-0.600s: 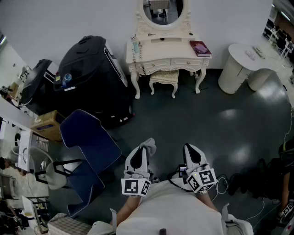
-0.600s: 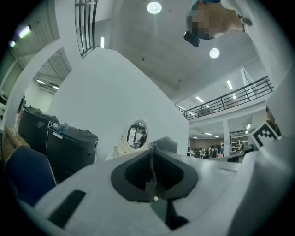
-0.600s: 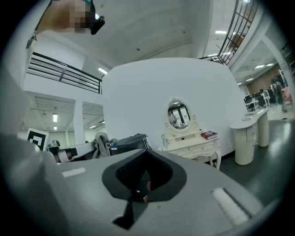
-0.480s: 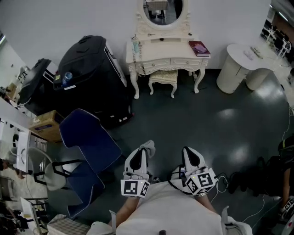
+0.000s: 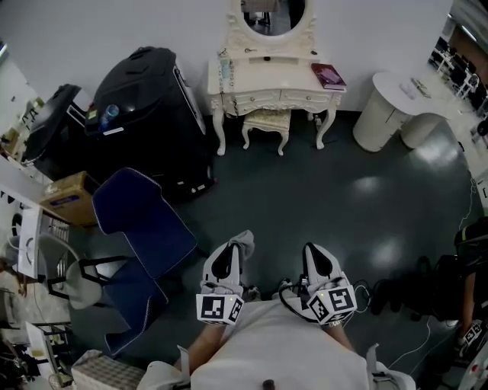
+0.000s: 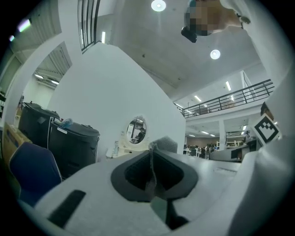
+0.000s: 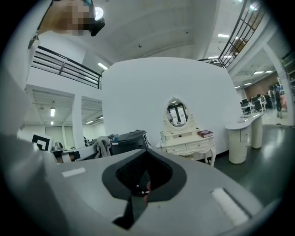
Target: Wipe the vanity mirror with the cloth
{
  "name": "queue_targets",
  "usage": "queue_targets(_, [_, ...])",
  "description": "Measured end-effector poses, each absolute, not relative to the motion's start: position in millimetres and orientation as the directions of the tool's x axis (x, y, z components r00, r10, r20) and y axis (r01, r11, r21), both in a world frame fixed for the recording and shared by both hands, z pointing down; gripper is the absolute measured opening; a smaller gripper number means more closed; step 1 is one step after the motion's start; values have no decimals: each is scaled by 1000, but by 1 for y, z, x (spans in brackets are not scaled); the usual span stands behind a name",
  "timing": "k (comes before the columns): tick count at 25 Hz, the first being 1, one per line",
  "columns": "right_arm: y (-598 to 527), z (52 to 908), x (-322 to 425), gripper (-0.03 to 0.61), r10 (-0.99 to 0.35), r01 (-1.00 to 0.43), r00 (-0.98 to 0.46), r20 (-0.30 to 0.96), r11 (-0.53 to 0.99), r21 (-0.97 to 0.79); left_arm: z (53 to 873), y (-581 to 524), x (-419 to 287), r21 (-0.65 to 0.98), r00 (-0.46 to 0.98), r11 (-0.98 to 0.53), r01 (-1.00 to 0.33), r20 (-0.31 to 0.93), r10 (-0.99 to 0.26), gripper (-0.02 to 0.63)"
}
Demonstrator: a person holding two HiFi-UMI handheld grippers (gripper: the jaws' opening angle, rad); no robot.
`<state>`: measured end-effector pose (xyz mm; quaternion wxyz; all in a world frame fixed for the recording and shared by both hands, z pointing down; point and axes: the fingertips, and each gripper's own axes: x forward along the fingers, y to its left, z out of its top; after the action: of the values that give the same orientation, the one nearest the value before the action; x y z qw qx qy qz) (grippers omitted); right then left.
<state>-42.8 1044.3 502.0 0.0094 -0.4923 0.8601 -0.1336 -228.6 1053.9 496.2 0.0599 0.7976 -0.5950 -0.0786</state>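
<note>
The cream vanity table (image 5: 274,80) stands against the far wall, its oval mirror (image 5: 268,14) cut by the top edge of the head view. Both grippers are held close to my body, well short of it. My left gripper (image 5: 235,250) is shut on a grey cloth (image 5: 245,241) that bunches at its tip. From the left gripper view the cloth (image 6: 164,143) pokes up above the closed jaws, with the mirror (image 6: 136,131) far beyond. My right gripper (image 5: 317,253) is shut with nothing in it. It faces the mirror (image 7: 177,114) and the table (image 7: 189,142).
Large black cases (image 5: 145,107) stand left of the vanity, and a blue chair (image 5: 141,228) is nearer on the left. Under the table sits a stool (image 5: 267,122), and a dark book (image 5: 328,75) lies on top. White round tables (image 5: 396,107) stand at the right; a cardboard box (image 5: 67,199) is at the left.
Both grippers keep the same pose near my body. The head view has shifted a little, so the vanity sits slightly higher and further left in the frame.
</note>
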Motion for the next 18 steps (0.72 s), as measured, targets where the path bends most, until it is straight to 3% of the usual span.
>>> queue_targets(7, [1049,511,2,8,-870,-860,-475,132,427,-278,491,1053,-190,189,288,-290,-938,-37,-957,21])
queue_targets(18, [1053,503,135,8,-890,-872,-447,94,410,-268,481,1046,-48,202,349,-354,-913,-62,-935,21])
